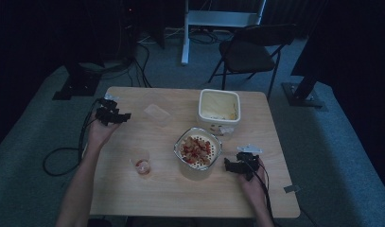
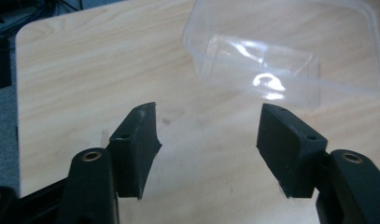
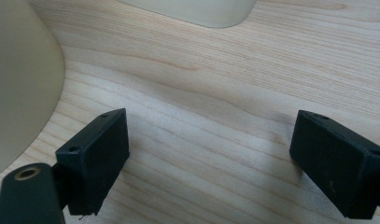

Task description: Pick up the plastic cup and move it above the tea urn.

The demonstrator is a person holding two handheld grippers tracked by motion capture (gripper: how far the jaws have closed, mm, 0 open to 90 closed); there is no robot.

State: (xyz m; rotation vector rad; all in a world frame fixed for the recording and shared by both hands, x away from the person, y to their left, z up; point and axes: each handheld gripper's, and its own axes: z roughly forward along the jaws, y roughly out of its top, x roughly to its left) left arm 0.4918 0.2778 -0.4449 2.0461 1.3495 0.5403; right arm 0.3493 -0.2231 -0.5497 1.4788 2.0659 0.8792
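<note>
A clear plastic tub point(image 1: 157, 114) lies on the wooden table point(image 1: 133, 189) at the back left; in the left gripper view the tub point(image 2: 281, 51) sits just beyond the jaws. My left gripper point(image 1: 121, 117) hovers to its left, open point(image 2: 208, 109), with bare wood between the jaws. A round cream container point(image 1: 197, 150) holding a strainer of red and tan pieces stands mid-table. My right gripper point(image 1: 228, 165) rests just right of it, open point(image 3: 211, 116) and holding nothing, with the container's wall point(image 3: 19, 79) at its left.
A square cream tub point(image 1: 219, 109) stands behind the round container, its base point(image 3: 201, 9) at the top of the right gripper view. A small clear cup point(image 1: 141, 164) with red pieces sits front left. A folding chair point(image 1: 251, 49) and floor cables point(image 1: 62, 156) lie beyond the table.
</note>
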